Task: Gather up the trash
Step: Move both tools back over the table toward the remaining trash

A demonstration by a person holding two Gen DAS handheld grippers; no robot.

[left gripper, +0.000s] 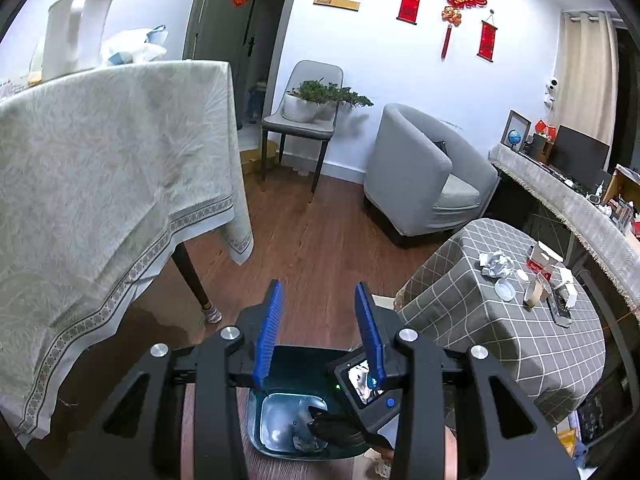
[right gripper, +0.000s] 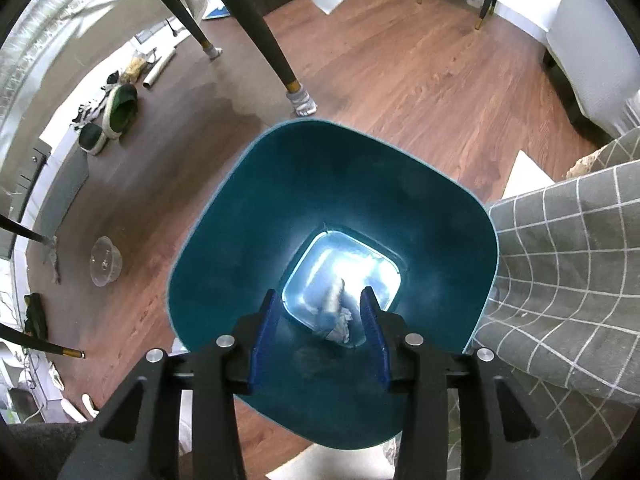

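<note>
Below, the right tool (right gripper: 320, 320) is hanging released over the bin (right gripper: 248, 208), crumpled paper (right gripper: 338, 320) lying inside; the left tool (left gripper: 318, 320) is hovering released, holding nothing.

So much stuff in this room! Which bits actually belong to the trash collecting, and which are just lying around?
Part of the job:
teal bin
crumpled paper inside it
crumpled wrapper on the checked table
right gripper, open over the bin

Just lying about:
kettle
potted plant
armchair
shoes
</note>
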